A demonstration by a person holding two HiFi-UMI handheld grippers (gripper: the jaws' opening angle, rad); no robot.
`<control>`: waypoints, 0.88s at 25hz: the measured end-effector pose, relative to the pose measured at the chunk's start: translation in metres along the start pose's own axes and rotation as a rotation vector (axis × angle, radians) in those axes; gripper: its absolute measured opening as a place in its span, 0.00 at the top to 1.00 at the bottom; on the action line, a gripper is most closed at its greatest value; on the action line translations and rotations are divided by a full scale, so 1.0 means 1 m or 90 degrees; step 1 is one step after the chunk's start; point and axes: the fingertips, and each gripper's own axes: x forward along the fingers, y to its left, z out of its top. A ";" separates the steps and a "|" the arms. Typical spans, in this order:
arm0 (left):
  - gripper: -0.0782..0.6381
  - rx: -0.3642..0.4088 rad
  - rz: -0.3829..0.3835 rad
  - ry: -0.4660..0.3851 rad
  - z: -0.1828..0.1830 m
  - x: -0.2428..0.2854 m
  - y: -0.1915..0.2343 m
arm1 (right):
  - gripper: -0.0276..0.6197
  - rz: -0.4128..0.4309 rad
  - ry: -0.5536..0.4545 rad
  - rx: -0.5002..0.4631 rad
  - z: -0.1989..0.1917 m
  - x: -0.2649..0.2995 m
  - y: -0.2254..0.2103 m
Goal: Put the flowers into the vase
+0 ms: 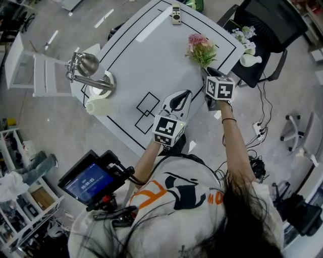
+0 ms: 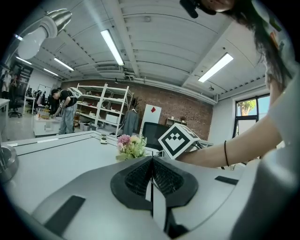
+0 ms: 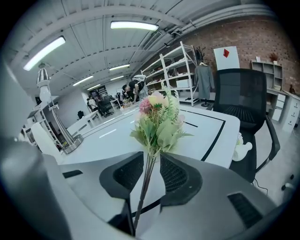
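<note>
Fingers [image 3: 180, 176] of the right gripper [image 3: 151, 158]: parted roughly halfway, ribbed dark pads standing on either side of the stems of the flowers [image 3: 157, 119], with a gap showing on at least one side, so the jaws are around the stems and not clamped on them. Flowers: one small bunch, pink and cream heads with green leaves, lying on the white table [image 1: 151, 55] near its far right corner, stems pointing toward the right gripper. Step in hand, as judged: the pick-up, with the jaws set round the stems and the squeeze not yet made. Next move calls for closing on the stems low down, firmly enough that the thin bunch does not slip or swing, then lifting and carrying it heads-up to the vase. Vase [image 1: 250, 59]: presumably the white narrow-necked vessel on the seat of the black chair [image 1: 267, 25], off the table past that corner, with a few small blooms beside it — whether it stands upright cannot be told. Left gripper [image 2: 152, 159]: fingers pressed together along a single seam, nothing between them, held over the table's near edge beside the right one. Also present: metal lamp [image 1: 88, 70], cream cylinder [image 1: 98, 107], remote [image 1: 176, 13].
</note>
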 end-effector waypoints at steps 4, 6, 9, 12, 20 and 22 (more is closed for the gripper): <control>0.88 -0.009 0.013 0.002 -0.002 0.000 0.008 | 0.69 0.004 0.058 0.012 0.005 0.010 -0.001; 0.88 -0.014 0.021 0.002 -0.002 -0.001 0.013 | 0.69 0.000 0.087 0.017 0.006 0.015 -0.001; 0.88 -0.021 0.031 0.002 -0.004 -0.003 0.018 | 0.69 -0.012 0.132 0.013 0.006 0.024 -0.004; 0.88 -0.026 0.039 0.005 -0.007 -0.005 0.022 | 0.72 -0.023 0.171 0.016 0.006 0.031 -0.004; 0.88 -0.029 0.059 0.011 -0.012 -0.010 0.031 | 0.89 0.002 0.194 0.047 0.007 0.038 -0.001; 0.88 -0.031 0.061 0.008 -0.011 -0.011 0.033 | 0.89 0.005 0.180 0.046 0.008 0.036 0.000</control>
